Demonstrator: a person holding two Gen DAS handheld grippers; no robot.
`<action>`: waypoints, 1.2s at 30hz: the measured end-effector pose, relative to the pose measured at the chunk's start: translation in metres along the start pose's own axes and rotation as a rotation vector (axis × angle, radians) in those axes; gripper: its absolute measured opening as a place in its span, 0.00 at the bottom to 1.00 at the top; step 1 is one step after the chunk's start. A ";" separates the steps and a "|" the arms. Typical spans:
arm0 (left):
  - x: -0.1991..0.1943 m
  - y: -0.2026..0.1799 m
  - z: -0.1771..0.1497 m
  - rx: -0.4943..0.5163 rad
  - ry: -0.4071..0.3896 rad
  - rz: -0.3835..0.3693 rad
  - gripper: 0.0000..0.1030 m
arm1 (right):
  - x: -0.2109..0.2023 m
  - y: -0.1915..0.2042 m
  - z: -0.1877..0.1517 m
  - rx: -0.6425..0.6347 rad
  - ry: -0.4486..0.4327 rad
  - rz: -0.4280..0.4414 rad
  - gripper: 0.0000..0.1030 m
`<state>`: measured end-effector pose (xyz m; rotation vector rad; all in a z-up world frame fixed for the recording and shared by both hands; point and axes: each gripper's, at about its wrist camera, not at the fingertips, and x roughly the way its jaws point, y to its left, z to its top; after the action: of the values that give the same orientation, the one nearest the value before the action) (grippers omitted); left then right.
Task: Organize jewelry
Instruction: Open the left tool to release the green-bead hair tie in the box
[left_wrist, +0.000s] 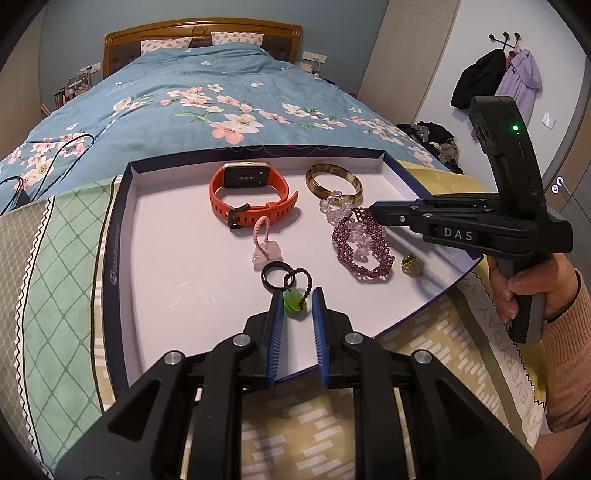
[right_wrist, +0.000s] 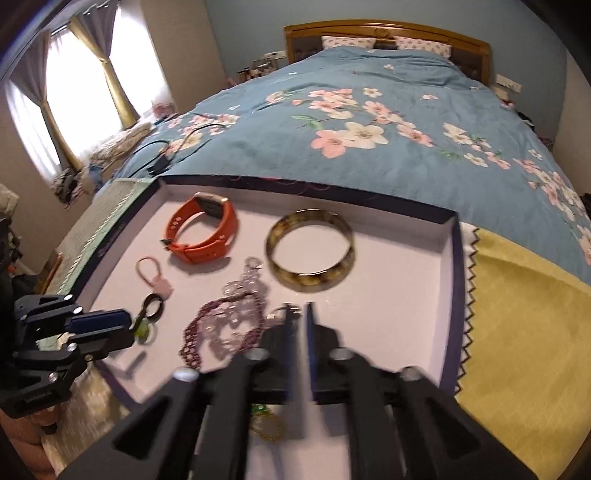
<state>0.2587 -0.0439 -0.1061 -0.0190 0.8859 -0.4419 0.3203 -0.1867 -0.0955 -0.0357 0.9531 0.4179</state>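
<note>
A shallow box lid (left_wrist: 122, 236) with a white inside lies on the bed and holds jewelry. My left gripper (left_wrist: 298, 295) is open, with a green stone pendant (left_wrist: 291, 303) on a dark cord between its blue pads; a black ring (left_wrist: 273, 275) lies just beyond. My right gripper (right_wrist: 297, 308) is nearly shut and empty, hovering over a purple beaded bracelet (left_wrist: 360, 245), also in the right wrist view (right_wrist: 221, 332). An orange smartwatch (left_wrist: 251, 195), a tortoiseshell bangle (left_wrist: 332, 181), a pink cord charm (left_wrist: 264, 242) and a gold ring with green stone (left_wrist: 410, 265) lie in the lid.
The lid sits on a patterned cloth (left_wrist: 55, 277) over a blue floral duvet (left_wrist: 192, 99). A black cable (left_wrist: 44, 162) lies on the duvet at left. Clear crystal beads (left_wrist: 334, 205) lie by the bangle. Coats hang on a wall rack (left_wrist: 498, 74).
</note>
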 end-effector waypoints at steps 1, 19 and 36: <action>0.000 0.000 0.000 0.000 0.000 0.000 0.14 | -0.001 0.001 -0.001 -0.004 -0.005 -0.011 0.00; 0.000 -0.003 0.002 -0.002 -0.007 -0.007 0.16 | -0.008 -0.002 -0.001 0.059 -0.025 0.046 0.12; -0.003 -0.002 -0.001 0.010 -0.016 0.000 0.17 | -0.016 0.003 -0.010 0.012 -0.070 0.004 0.06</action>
<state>0.2556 -0.0441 -0.1040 -0.0132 0.8683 -0.4458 0.3036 -0.1915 -0.0877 -0.0079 0.8867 0.4148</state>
